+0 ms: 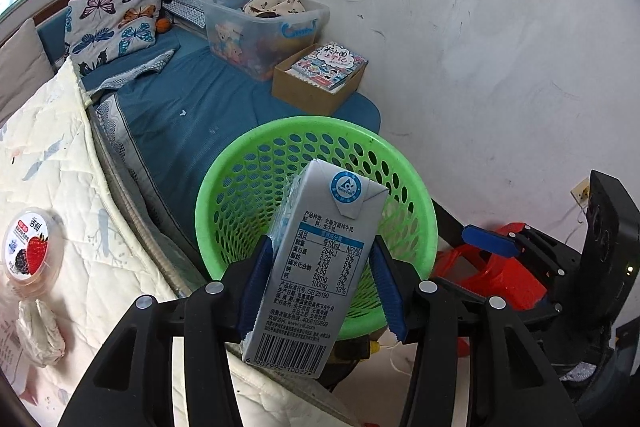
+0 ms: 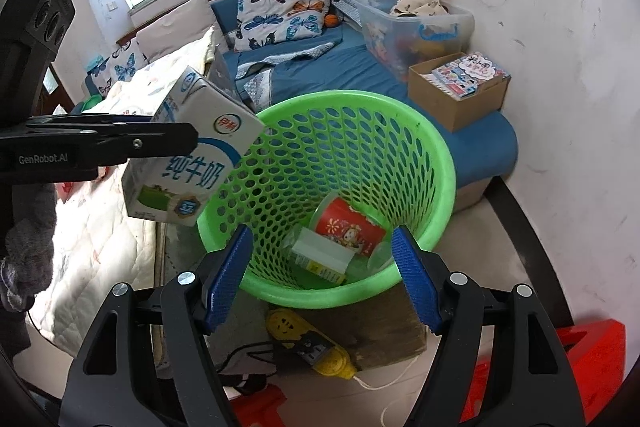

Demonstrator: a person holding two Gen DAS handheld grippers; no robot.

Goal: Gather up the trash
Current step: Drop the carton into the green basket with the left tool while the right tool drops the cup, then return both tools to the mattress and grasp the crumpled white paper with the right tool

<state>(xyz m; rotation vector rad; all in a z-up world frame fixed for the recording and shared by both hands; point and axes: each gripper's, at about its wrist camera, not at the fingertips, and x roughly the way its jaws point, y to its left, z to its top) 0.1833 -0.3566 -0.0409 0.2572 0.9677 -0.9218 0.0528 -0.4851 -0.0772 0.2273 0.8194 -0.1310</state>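
- Bedroom clutter is filling the background: a blue bed (image 2: 340, 67) is running along a marked white wall, with a cream quilt (image 1: 60, 147) lying over its near side.
- At the foot of the bed a green basket (image 2: 440, 163) is standing on the floor, already holding a red cup (image 2: 348, 227) and a small flattened box (image 2: 320, 255).
- The left claw (image 1: 320, 291) is pinching a milk carton (image 1: 320, 255) across its narrow sides, the blue pads pressing on both faces.
- From the left wrist view the carton's long axis is pointing straight at the basket mouth; from the right wrist view the carton is hanging tilted just over the near left rim, not yet past it.
- The drop probably needs the carton carried further over the opening before the pads let go, or it may clip the rim.
- The right claw (image 2: 320, 287) is hanging spread and empty above the basket's near rim, so it is the closer of the two but has nothing to give.
- A yellow power strip (image 2: 312, 347) is lying on the floor below the basket, and a red stool (image 2: 592, 359) is sitting to the right, both clear of the drop.
- More trash is waiting on the quilt: a berry yogurt cup (image 1: 30, 251) and a crumpled wrapper (image 1: 40, 331).
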